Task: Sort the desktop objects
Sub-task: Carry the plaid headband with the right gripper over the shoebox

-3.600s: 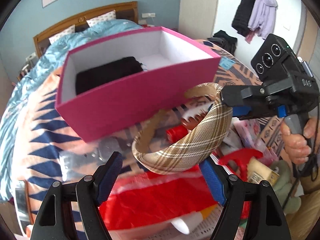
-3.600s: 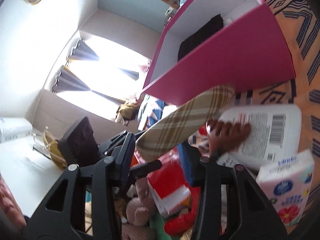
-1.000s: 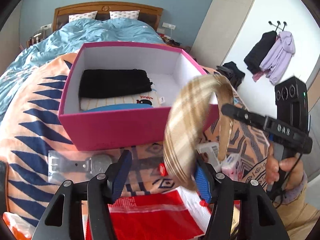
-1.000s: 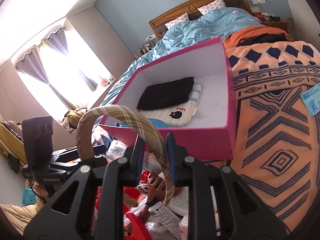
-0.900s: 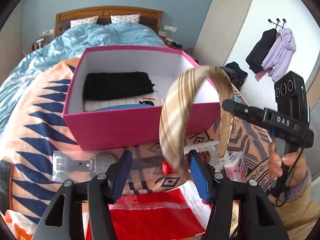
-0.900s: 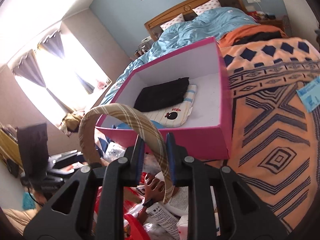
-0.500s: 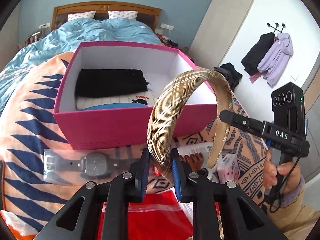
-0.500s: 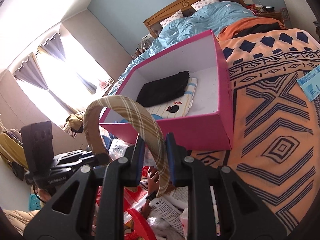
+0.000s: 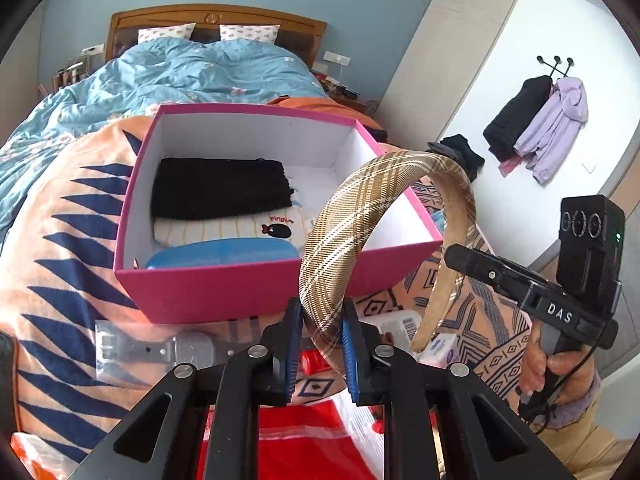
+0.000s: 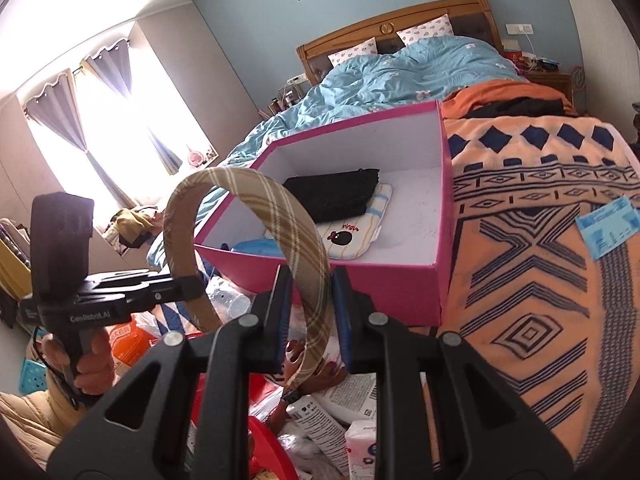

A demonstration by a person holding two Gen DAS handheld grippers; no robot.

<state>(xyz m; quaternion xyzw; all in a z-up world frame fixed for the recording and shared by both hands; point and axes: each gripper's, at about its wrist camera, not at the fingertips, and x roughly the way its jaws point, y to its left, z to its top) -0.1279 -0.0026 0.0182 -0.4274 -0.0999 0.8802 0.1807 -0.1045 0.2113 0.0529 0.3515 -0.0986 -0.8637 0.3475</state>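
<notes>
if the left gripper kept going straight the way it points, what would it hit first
Probably the near wall of the pink box, straight beyond the left gripper, which is shut on the plaid headband. Depth is unclear; angled steeply down, it might meet the patterned blanket first.

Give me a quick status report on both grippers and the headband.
Left gripper just closed on plaid headband. Right gripper shut on its other end. Pink box ahead, open, nothing blocking.

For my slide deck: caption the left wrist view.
Left gripper and right gripper each clamp one end of a tan plaid fabric headband before the open pink cardboard box.
</notes>
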